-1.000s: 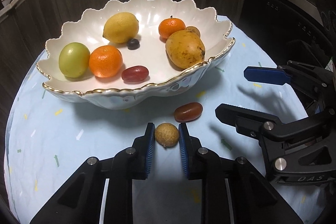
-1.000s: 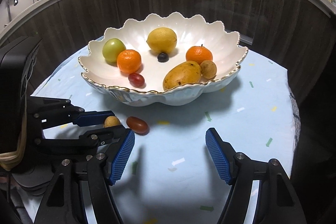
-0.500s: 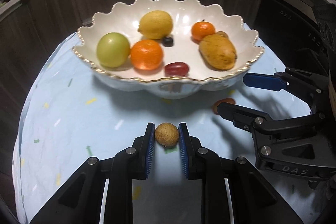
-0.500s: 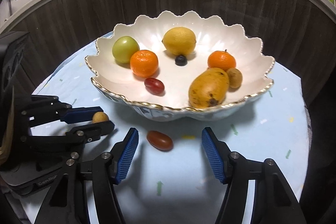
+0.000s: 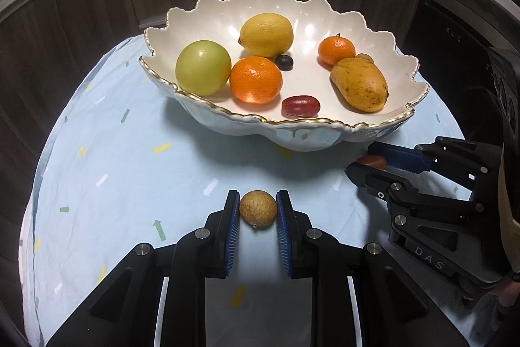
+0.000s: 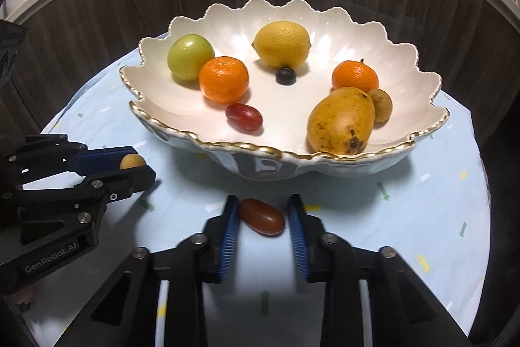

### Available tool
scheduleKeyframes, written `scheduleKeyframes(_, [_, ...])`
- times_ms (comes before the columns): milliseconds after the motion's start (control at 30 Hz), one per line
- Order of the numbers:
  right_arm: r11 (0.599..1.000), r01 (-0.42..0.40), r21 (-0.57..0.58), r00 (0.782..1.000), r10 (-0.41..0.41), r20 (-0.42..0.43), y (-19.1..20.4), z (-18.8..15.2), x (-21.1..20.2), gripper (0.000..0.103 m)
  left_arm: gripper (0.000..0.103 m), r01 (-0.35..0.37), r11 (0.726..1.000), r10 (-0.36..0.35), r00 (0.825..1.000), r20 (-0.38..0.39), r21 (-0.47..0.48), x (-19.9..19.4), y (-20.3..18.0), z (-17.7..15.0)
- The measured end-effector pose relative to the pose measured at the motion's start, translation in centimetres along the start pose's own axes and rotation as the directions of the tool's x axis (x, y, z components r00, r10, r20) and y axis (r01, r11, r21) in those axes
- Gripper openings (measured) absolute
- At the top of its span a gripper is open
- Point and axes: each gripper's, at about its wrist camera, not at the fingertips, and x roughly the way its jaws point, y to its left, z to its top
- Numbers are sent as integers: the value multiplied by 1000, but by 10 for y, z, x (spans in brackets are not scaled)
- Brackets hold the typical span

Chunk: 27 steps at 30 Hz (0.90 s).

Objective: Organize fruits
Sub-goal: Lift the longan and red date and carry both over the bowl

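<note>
- The left hand-held gripper (image 5: 258, 210) was clamped on a small tan longan (image 5: 258, 209), both blue pads touching its sides, in front of the bowl and above the light-blue tablecloth (image 5: 123, 158) covering the table.
- The right hand-held gripper (image 6: 262, 217) straddled a dark red grape tomato (image 6: 261, 216) lying on the cloth just before the bowl; its left pad touched the fruit's end, while a thin gap showed at the right pad, so the jaws stood partly open around it.
- The white scalloped bowl (image 6: 269, 148) with a gold rim sat on the table beyond both grippers.
- Inside it lay a green fruit (image 6: 190, 60) touching a mandarin (image 6: 223, 79), with a red grape (image 6: 243, 116) just in front of them.
- A lemon (image 6: 281, 44) sat at the back with a dark blueberry (image 6: 286, 75) against it.
- At the right, a yellow mango (image 6: 341, 120) lay beside a second mandarin (image 6: 355, 76) and another longan (image 6: 381, 104).
</note>
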Motion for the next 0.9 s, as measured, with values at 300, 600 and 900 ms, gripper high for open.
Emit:
scheduleKeyframes(300, [999, 8, 31, 1000, -8, 5, 2, -4, -15, 27, 23, 4, 1000, -4, 1000, 8, 2, -7, -2, -1])
scheduleKeyframes(600, [997, 16, 74, 999, -19, 42, 3, -4, -47, 27, 23, 18, 1000, -19, 999, 35, 22, -27, -9, 0])
scheduleKeyframes(900, [994, 23, 104, 996, -32, 87, 10, 3, -77, 27, 23, 25, 999, -27, 997, 67, 27, -51, -12, 5])
